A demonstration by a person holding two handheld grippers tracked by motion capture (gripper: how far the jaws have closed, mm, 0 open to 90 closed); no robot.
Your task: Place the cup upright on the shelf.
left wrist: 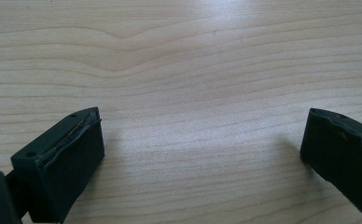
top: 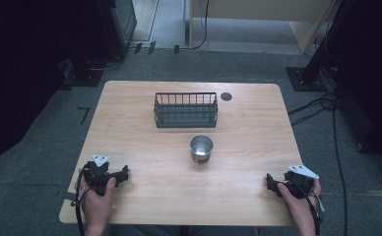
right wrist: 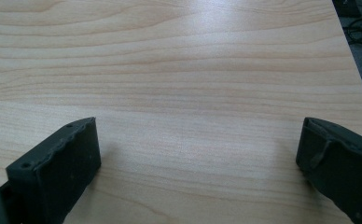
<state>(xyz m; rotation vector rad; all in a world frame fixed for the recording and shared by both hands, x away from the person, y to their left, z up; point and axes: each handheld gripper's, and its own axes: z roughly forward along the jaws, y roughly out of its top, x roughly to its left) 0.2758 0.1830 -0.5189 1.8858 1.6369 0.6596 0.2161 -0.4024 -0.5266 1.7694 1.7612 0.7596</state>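
A shiny metal cup [top: 201, 148] stands upright near the middle of the wooden table [top: 144, 142]. Behind it sits a black wire basket [top: 185, 109]. My left gripper [top: 125, 173] rests low on the table at the front left, held in a hand, pointing right. My right gripper [top: 269, 183] rests at the front right, pointing left. In the left gripper view the left gripper [left wrist: 202, 140] stands open over bare wood. In the right gripper view the right gripper [right wrist: 198, 144] is open too, nothing between its jaws.
A small dark round grommet [top: 226, 96] sits in the table's far right part. Cables [top: 322, 105] lie on the grey floor to the right. Dark stands and equipment flank both sides of the table.
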